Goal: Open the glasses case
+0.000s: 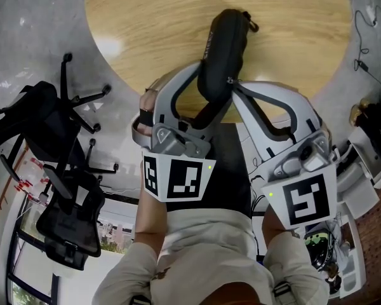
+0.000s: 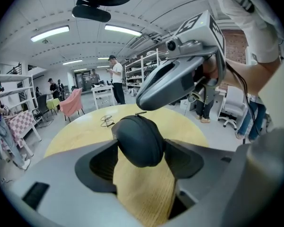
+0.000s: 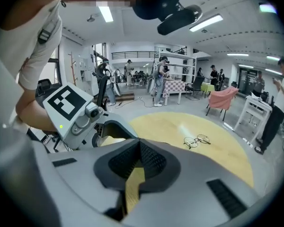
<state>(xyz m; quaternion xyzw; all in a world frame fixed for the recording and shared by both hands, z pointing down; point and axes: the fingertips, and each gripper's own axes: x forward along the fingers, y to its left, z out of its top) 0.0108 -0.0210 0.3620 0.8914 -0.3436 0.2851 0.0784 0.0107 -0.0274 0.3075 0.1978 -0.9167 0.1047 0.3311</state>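
Note:
A black zipped glasses case (image 1: 222, 49) lies on the round wooden table (image 1: 146, 24), reaching away from me. My left gripper (image 1: 213, 93) is shut on its near end; in the left gripper view the case (image 2: 138, 141) sits pressed between both pads (image 2: 185, 159). My right gripper (image 1: 232, 81) is shut, its tips touching the case's right side. In the right gripper view its jaws (image 3: 139, 145) meet with nothing seen between them. Whether they pinch a zip pull I cannot tell. A small tab (image 1: 251, 24) sticks out at the case's far end.
Wire-framed glasses (image 3: 197, 140) lie on the table beyond the case. A black office chair (image 1: 57, 164) stands on the floor to the left of the table. Farther off stand people, shelves and a pink-draped chair (image 2: 72, 103).

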